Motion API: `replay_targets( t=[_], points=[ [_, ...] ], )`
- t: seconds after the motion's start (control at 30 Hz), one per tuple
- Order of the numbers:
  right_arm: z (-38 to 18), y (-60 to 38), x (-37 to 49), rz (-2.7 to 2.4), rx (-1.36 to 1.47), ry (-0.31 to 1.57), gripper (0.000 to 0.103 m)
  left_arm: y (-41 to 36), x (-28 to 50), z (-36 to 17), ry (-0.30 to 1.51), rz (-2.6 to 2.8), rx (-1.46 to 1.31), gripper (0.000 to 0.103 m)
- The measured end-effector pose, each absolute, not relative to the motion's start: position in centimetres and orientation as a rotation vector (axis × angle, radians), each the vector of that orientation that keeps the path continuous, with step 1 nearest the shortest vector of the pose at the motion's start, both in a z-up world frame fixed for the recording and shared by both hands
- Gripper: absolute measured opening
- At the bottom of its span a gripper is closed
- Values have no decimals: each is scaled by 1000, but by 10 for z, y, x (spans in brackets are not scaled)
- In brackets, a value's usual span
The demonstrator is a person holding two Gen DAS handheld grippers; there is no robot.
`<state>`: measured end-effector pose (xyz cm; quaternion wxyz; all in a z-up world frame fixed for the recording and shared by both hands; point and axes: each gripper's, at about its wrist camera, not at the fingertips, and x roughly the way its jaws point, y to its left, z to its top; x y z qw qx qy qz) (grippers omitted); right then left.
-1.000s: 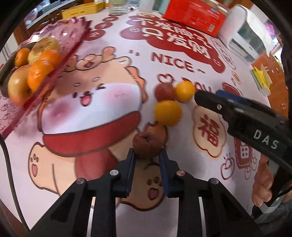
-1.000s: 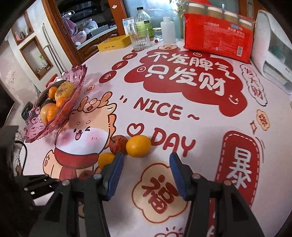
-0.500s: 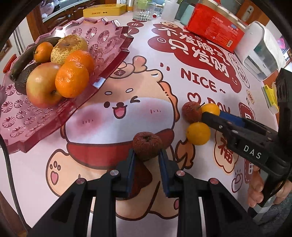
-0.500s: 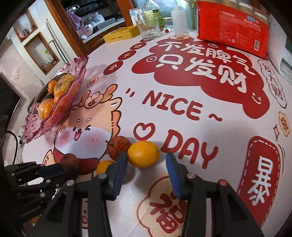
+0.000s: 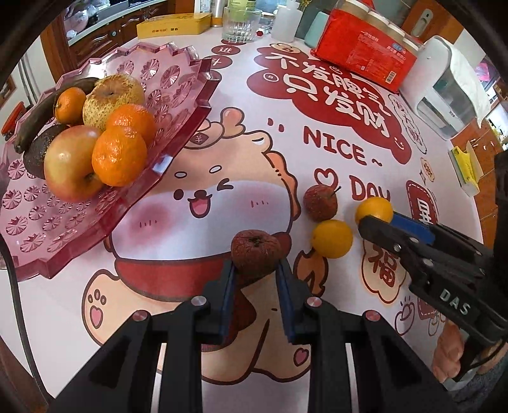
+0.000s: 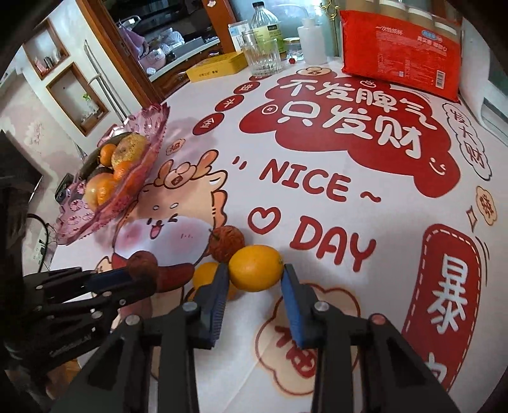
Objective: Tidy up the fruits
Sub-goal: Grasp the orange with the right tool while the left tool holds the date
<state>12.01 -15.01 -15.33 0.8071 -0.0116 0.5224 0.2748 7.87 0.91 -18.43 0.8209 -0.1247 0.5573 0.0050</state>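
My left gripper point(image 5: 255, 267) is shut on a wrinkled dark red fruit point(image 5: 255, 252) and holds it above the printed tablecloth, a short way right of the pink fruit tray point(image 5: 79, 241). The tray carries an apple, a pear, tangerines, an avocado and a dark banana. My right gripper point(image 6: 255, 270) is closing on an orange point(image 6: 255, 268), and both blue pads touch its sides. A second orange point(image 6: 204, 274) and a red wrinkled fruit with a stem point(image 6: 227, 243) lie against it on the cloth. The right gripper point(image 5: 377, 222) also shows in the left wrist view.
A red package point(image 5: 365, 60), a glass point(image 5: 241, 25), bottles and a yellow box point(image 5: 173, 25) stand along the far edge. A white appliance point(image 5: 451, 92) sits at the far right. A person's hand point(image 5: 447, 352) holds the right gripper's handle.
The left gripper has carried its fruit closer to the tray, which now fills more of its view. The right gripper's jaws have narrowed from wide apart onto the orange.
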Motion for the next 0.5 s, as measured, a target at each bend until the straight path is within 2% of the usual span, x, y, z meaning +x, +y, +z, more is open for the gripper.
replay_targets(
  t=[0.27,0.5],
  points=[
    [-127,-148,89,598,4,1089,34,8,66,-160,1159,-42,-238,24],
    [-100,-133,66,605,12,1044,34,14,53,-118,1095,-83,-141,24]
  ],
)
